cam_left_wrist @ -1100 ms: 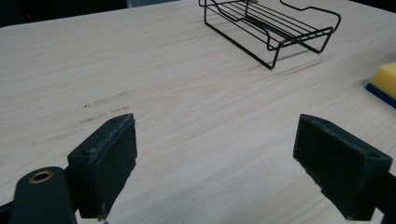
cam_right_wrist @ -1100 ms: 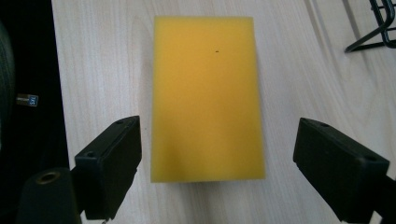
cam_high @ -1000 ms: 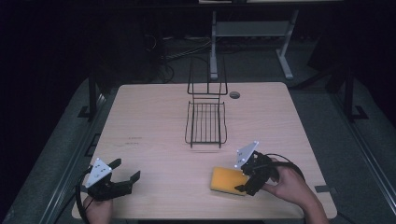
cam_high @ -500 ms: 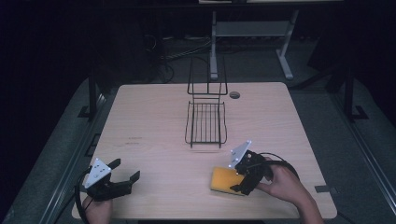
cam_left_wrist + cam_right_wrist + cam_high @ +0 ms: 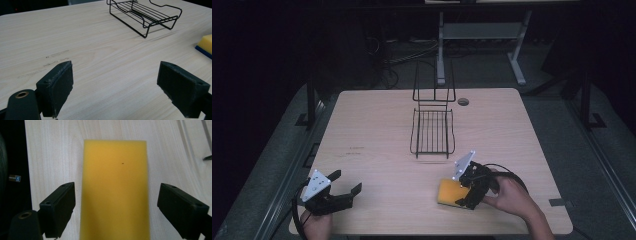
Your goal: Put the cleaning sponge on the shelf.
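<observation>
- The flat yellow sponge with a blue underside (image 5: 115, 192) lies near the front edge of the pale wooden table (image 5: 377, 125), toward its right corner.
- The right gripper (image 5: 467, 192) hangs over it, jaws spread wide either side, apparently lined up to grasp it.
- The left gripper (image 5: 344, 187) waits open and empty at the front-left corner.
- The black wire rack (image 5: 432, 131) stands mid-table, probably the sponge's destination.
</observation>
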